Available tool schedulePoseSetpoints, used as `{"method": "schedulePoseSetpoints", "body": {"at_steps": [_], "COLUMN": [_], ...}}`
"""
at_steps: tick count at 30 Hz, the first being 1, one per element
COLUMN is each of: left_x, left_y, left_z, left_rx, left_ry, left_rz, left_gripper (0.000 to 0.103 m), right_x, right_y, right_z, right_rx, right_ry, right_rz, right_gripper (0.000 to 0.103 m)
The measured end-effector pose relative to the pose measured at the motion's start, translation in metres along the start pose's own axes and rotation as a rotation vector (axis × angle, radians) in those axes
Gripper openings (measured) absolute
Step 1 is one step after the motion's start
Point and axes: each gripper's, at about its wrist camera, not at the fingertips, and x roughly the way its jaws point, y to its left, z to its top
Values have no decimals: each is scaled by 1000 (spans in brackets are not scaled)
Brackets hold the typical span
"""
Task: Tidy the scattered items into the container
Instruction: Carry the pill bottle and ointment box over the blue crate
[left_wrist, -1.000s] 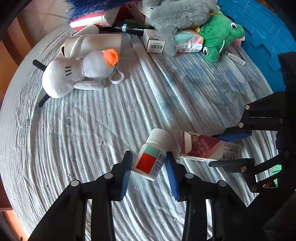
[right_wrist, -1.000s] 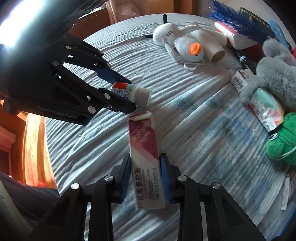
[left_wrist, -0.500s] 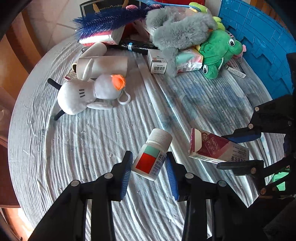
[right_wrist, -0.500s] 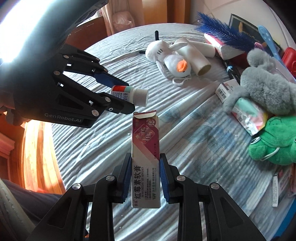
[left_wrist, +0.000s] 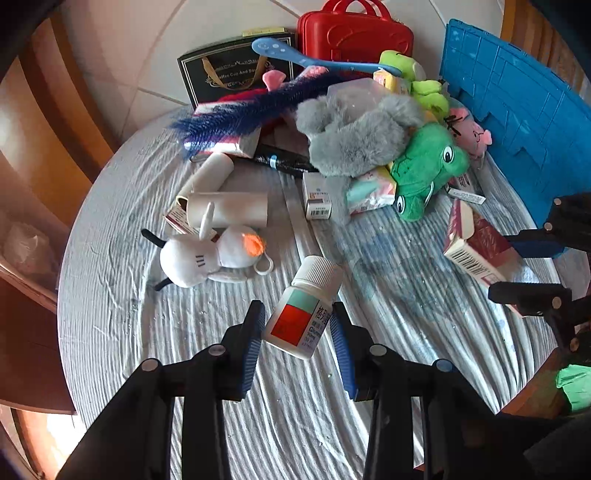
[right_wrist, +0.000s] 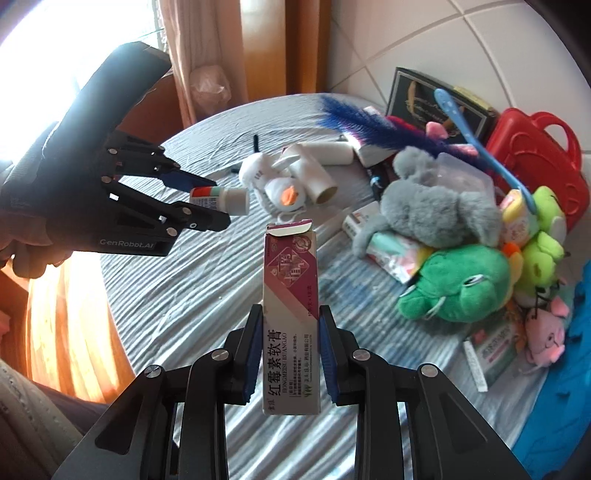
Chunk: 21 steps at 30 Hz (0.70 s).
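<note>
the left tongs (left_wrist: 297, 326) are clamped on a white medicine bottle (left_wrist: 303, 308), held clear above the tabletop (left_wrist: 122, 295), cap pointing away from the camera; the right tongs (right_wrist: 290, 349) are closed on a maroon-and-white ointment box (right_wrist: 290, 314), its end flap open, also lifted off the cloth; the blue container (left_wrist: 517, 122) stands at the tabletop's right edge in the left wrist view; beside it lies a heap with a green frog plush (left_wrist: 424, 170) and a grey plush (left_wrist: 354, 136); a white plush (left_wrist: 207, 258) rests apart, just beside a cardboard roll (left_wrist: 229, 208).
</note>
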Motion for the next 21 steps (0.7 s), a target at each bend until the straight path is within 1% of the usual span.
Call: {"method": "schedulePoseSetpoints", "body": {"at_steps": [4,8,14,21], "left_x": [-21,-44,-75,-106], "left_y": [-11,-27,-55,-87], "left_z": [26,49,80,110], "left_rx": [15,32,44,45], "left_ry": [-28,-69,-121,-174], "left_rz": [37,52,59,66], "left_gripper": [36,36,36,36], "right_x": [-32,-65,-115,-171], "right_y": [-21,-38,-60,-87], "right_z": [7,15,18,15], "right_rx": [50,88,134,166], "right_ry": [-46,-83,-145,-208], "right_rz": [-46,-86,-134,-170], "right_gripper": [28,28,28,28]}}
